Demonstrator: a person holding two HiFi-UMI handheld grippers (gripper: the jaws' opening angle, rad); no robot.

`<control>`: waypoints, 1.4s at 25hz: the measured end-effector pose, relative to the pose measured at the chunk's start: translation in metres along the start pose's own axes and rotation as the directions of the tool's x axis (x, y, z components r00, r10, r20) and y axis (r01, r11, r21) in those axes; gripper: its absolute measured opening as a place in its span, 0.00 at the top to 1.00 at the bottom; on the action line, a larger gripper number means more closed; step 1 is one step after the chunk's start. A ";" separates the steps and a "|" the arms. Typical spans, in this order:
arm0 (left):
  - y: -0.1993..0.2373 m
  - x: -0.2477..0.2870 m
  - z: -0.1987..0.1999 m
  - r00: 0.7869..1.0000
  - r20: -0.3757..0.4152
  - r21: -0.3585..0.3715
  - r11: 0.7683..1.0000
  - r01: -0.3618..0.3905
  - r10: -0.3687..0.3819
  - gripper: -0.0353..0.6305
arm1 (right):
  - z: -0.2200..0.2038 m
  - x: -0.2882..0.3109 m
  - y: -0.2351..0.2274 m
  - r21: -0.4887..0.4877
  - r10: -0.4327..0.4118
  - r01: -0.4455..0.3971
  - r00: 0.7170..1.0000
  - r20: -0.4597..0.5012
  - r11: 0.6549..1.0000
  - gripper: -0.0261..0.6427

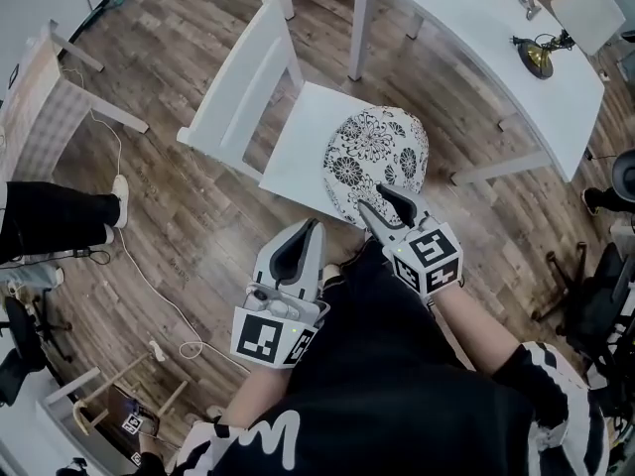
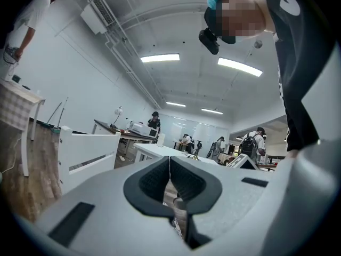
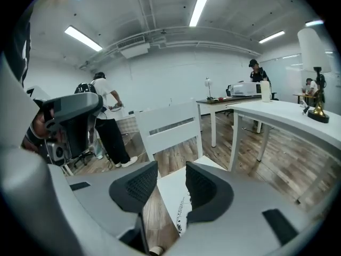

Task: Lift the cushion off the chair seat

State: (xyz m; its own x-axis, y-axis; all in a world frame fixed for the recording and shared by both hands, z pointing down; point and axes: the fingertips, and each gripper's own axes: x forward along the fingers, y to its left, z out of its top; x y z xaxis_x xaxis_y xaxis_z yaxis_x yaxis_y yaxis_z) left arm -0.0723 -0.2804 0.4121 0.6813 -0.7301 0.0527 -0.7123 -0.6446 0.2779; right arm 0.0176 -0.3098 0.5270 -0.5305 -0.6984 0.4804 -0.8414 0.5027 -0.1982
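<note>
A round white cushion [image 1: 377,157] with a black flower print lies on the seat of a white chair [image 1: 296,139], toward the seat's right side. My right gripper [image 1: 385,204] stands open at the cushion's near edge, jaws apart with nothing between them. Through that gap in the right gripper view [image 3: 171,177] show the seat and a strip of the cushion's [image 3: 180,213] edge. My left gripper [image 1: 298,244] is shut and empty, down-left of the seat's near corner and off the chair. In the left gripper view [image 2: 169,167] its pads meet.
A long white table [image 1: 476,28] stands just right of the chair, with a brass lamp [image 1: 536,56] on it. The chair back [image 1: 243,77] rises at the left. A person's dark-clad legs [image 1: 50,216] and a white cable [image 1: 149,286] are on the wood floor at the left.
</note>
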 end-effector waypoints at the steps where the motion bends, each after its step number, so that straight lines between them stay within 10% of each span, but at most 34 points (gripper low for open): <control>1: 0.001 0.002 -0.001 1.000 -0.004 -0.001 1.000 -0.004 0.004 0.94 | -0.003 0.003 -0.004 0.002 0.001 0.000 1.000 -0.014 1.000 0.73; 35: 0.028 0.042 -0.054 0.984 -0.066 -0.077 0.982 -0.172 0.167 0.94 | -0.117 0.143 -0.089 -0.105 0.030 -0.069 0.943 -0.331 0.992 0.73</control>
State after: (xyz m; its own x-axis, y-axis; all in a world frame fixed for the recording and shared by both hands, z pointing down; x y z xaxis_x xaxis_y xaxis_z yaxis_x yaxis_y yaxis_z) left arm -0.0542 -0.3167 0.4742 0.5623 -0.8111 0.1612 -0.8036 -0.4899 0.3380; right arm 0.0288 -0.3952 0.7131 -0.4917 -0.4750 0.7298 -0.7877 0.5999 -0.1402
